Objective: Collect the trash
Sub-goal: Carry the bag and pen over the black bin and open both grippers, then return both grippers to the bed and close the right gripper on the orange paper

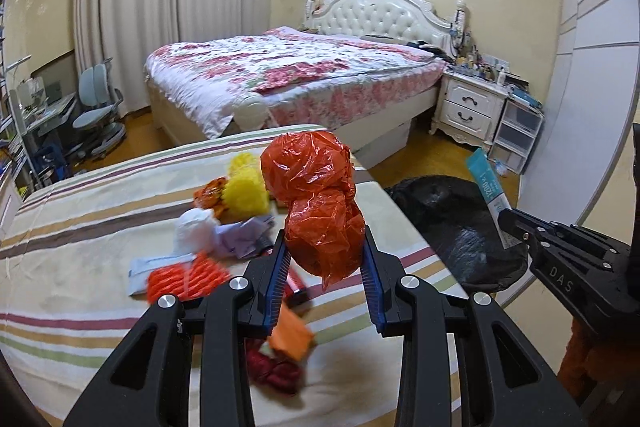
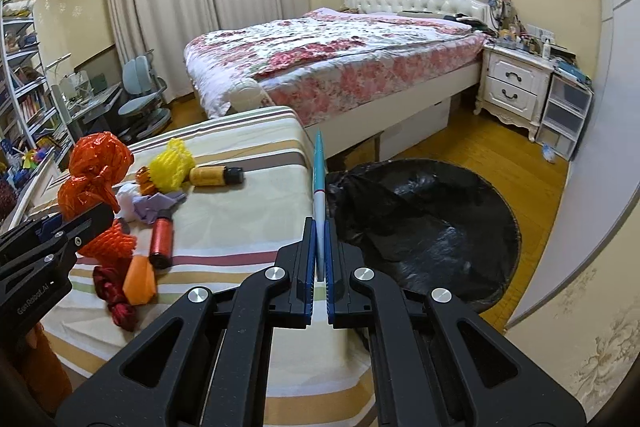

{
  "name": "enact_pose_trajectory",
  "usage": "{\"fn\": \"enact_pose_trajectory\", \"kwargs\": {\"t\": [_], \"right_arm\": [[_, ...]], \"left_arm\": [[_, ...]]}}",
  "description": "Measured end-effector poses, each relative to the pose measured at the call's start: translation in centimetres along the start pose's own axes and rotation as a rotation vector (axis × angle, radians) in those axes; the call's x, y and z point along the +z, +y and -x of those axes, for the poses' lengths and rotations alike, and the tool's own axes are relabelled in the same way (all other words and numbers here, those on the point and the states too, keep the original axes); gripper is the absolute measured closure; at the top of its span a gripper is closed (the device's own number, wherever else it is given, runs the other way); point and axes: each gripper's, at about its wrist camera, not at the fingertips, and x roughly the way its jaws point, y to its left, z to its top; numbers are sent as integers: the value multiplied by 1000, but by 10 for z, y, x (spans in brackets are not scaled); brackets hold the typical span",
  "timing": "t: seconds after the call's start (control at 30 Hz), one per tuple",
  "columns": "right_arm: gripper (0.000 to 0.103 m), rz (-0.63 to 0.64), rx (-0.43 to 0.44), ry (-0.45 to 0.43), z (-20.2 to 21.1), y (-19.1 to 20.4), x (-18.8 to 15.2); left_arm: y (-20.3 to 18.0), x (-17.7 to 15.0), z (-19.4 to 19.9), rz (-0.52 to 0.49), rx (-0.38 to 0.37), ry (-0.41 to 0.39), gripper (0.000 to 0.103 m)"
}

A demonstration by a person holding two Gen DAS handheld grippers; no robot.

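Note:
My left gripper (image 1: 325,247) is shut on a crumpled red plastic bag (image 1: 316,203), lifted above the striped tabletop (image 1: 100,207). The same bag (image 2: 94,173) shows at the left of the right wrist view. My right gripper (image 2: 319,227) is shut on a flat teal and white wrapper (image 2: 319,187), seen edge-on; in the left wrist view that wrapper (image 1: 490,195) hangs over the black trash bag (image 1: 452,223). The open black bag (image 2: 424,227) lies on the floor right of the table. More trash stays on the cloth: yellow foam net (image 2: 174,163), orange foam net (image 1: 186,279), purple paper (image 1: 246,235).
A brown bottle (image 2: 216,175), a red can (image 2: 162,237), an orange packet (image 2: 140,281) and a dark red bundle (image 2: 116,301) lie on the table. Beyond stand a flowered bed (image 2: 332,63), a white nightstand (image 2: 516,83), plastic drawers (image 2: 566,119), a desk chair (image 2: 142,95).

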Motion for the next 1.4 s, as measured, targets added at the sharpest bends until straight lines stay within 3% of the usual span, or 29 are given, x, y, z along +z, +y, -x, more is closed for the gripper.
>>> {"fn": "enact_pose_trajectory", "kwargs": {"t": [0.27,0.53,1.0,1.07,1.13,1.23,1.4], "right_arm": [[98,-62,-71,18,-30,-47,6],[98,-112,-116,46,-59,-82,9],[97,-160,-139,73,-89,-116,18],[94,-172,-137,75,-91,-121,18],[86,-188,-136,76,-93,-125,15],[76,-208,-138,79,-93,-129,11],[70,-218,-151,80,-89,-129,8]], "left_arm": [[-63,20,-59,-98,-83,29,68],[-96,30,-108,-147,-113,74,68],[-124,38,-161,-216,-77,138,67],[-126,37,-164,-211,-68,149,62],[-126,36,-168,-202,-63,160,47],[-125,35,-167,-192,-57,155,33],[-121,35,-162,-187,-36,149,28]]}}
